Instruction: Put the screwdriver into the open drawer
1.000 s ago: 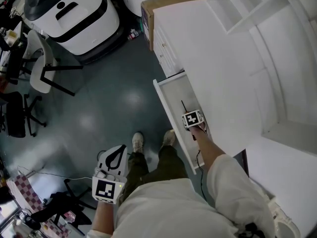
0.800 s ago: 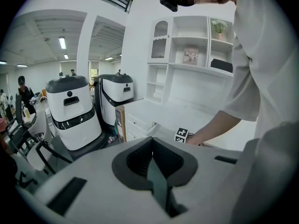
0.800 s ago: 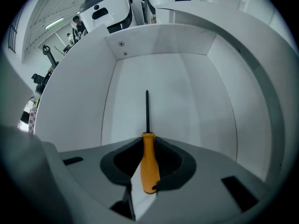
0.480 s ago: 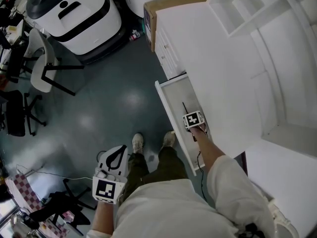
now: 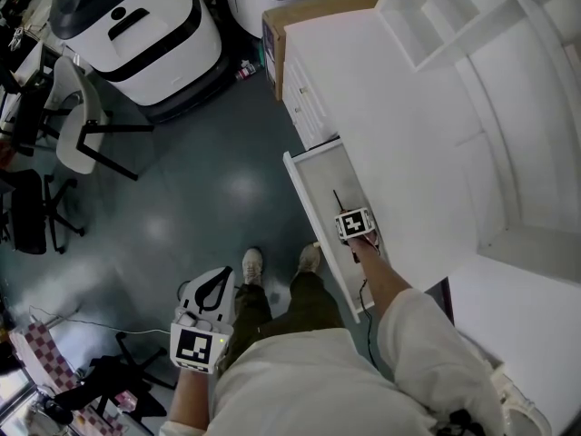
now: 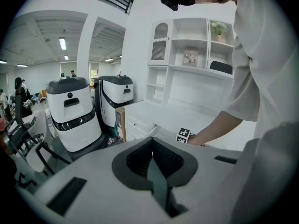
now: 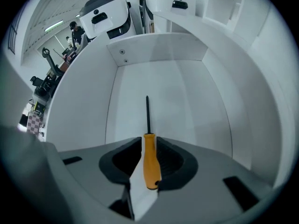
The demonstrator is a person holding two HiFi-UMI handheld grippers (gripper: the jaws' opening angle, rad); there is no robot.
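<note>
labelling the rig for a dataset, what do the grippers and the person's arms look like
The left gripper and right gripper have pale grey bodies with dark pads in a teardrop-shaped recess. Each carries a white cube with black square markers. The person wears a white short-sleeved top.

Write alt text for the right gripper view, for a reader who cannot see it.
An orange-handled screwdriver sits between the jaws of the right gripper, which have just been opening, its dark shaft pointing up the picture. Behind it is the bare white inside of the open drawer, with two white-and-black machines beyond its far wall.
</note>
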